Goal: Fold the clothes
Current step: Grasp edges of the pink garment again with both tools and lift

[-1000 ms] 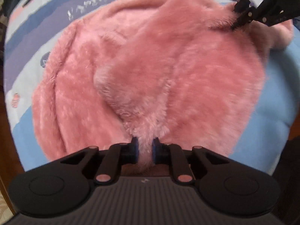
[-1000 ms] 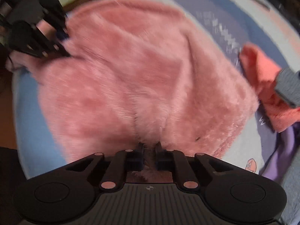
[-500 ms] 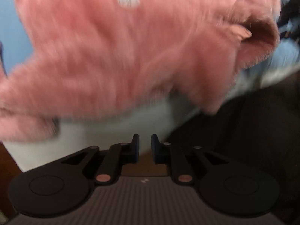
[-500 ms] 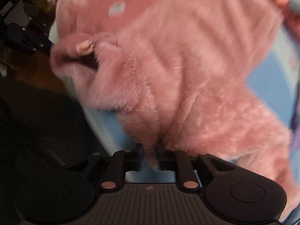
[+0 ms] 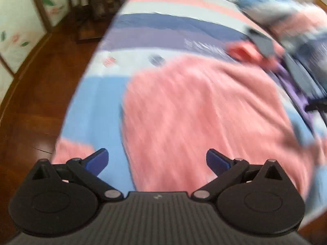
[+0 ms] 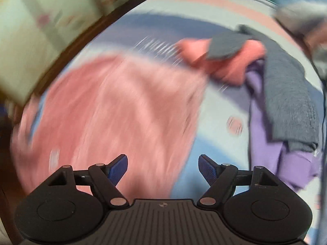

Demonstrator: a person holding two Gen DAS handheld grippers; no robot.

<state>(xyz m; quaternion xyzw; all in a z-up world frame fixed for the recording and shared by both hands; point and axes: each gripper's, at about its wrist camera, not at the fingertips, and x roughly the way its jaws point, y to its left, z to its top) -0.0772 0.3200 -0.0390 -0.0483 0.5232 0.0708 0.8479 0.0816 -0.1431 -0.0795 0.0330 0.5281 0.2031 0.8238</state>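
A fluffy pink garment [image 5: 200,112] lies spread on the striped bed cover [image 5: 98,110]; it also shows in the right wrist view [image 6: 114,110]. Both views are motion-blurred. My left gripper [image 5: 157,161] is open and empty, raised above the garment's near edge. My right gripper [image 6: 163,167] is open and empty, above the garment's near right edge. Neither gripper touches the cloth.
A pile of other clothes lies at the far right of the bed: a coral piece [image 6: 229,61], a grey piece [image 6: 290,102] and a purple piece [image 6: 263,122]. The bed's left edge drops to a dark wooden floor [image 5: 34,94]. A folding screen [image 5: 18,20] stands at far left.
Both grippers have let go of the pink garment and opened wide. The garment, held up half a second ago, now lies on the bed. Both grippers have pulled back and up.
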